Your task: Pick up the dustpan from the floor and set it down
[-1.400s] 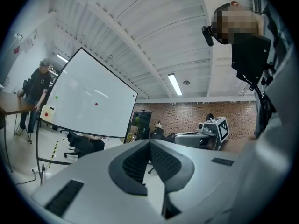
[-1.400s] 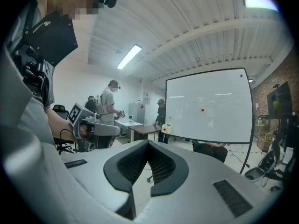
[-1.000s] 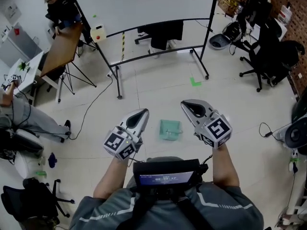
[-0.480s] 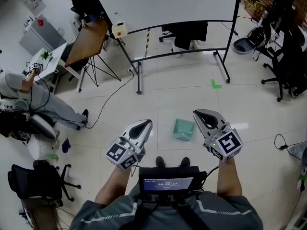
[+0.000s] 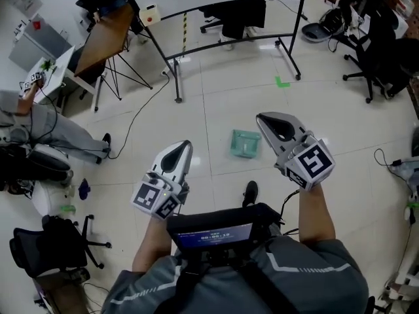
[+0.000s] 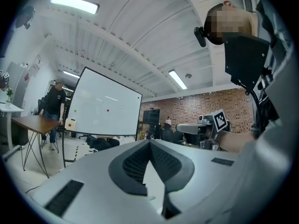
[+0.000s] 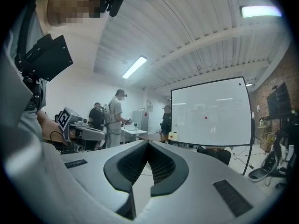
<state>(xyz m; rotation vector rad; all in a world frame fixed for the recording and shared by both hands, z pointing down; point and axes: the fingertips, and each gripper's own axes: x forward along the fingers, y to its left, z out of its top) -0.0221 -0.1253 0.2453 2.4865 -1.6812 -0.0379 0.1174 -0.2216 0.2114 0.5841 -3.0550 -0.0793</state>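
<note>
Lying on the floor, the dustpan [image 5: 246,142] shows between left gripper [image 5: 181,150] and right gripper [image 5: 270,121], touching neither; both pinched closed, empty.

Bare tile floor [image 5: 216,103] lies open on all sides of the dustpan [image 5: 245,143]; the person's shoe [image 5: 250,192] stands near behind it; whiteboard stand [image 5: 289,58] and a seemingly loose cable [image 5: 134,120] lie well beyond.
</note>
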